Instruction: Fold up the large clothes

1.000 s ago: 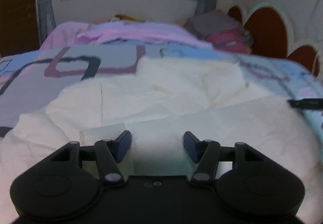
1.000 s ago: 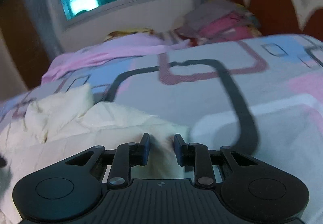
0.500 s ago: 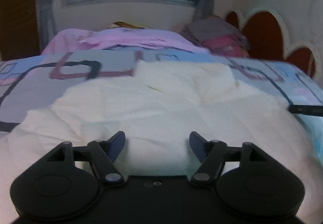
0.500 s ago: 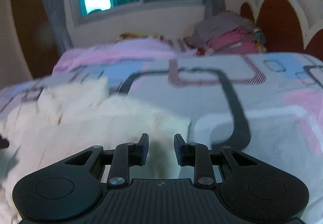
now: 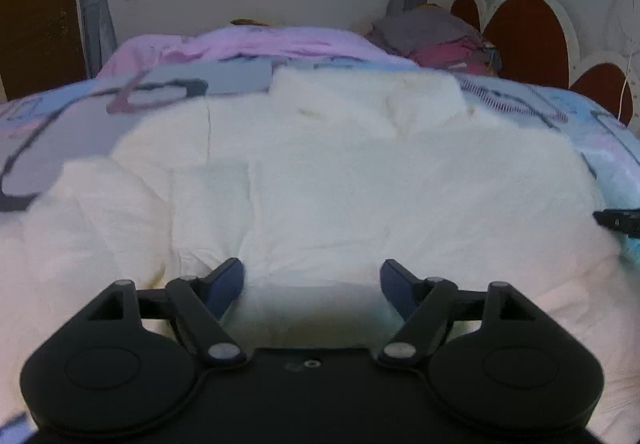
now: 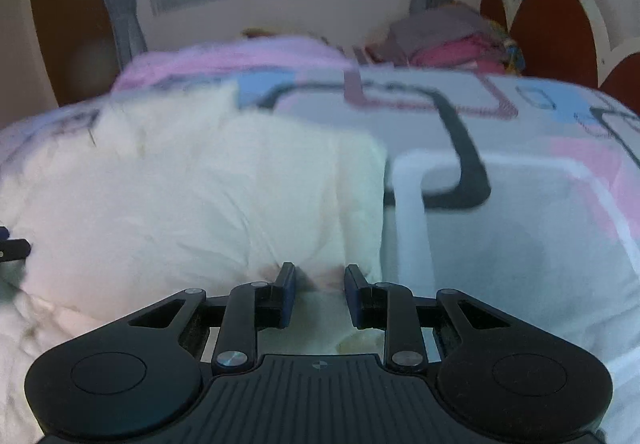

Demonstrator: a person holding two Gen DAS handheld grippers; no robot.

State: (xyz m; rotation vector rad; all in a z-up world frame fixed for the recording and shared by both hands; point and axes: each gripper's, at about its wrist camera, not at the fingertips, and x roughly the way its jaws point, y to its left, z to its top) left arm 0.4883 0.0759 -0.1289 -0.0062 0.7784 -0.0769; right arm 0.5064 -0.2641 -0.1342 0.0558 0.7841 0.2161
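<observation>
Now our right gripper [image 6: 316, 278] pinches the white garment [image 6: 192, 196] lying toward ten o'clock; our left gripper [image 5: 312, 276] gapes over its middle.

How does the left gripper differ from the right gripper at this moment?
The left gripper has its jaws spread wide over the cream garment and holds nothing; the right gripper has its jaws close together, pinching a fold at the garment's edge. Both are black with blue finger pads and sit low over the garment.

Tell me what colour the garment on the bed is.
Cream white, plain; the garment shows best in the left wrist view.
</observation>
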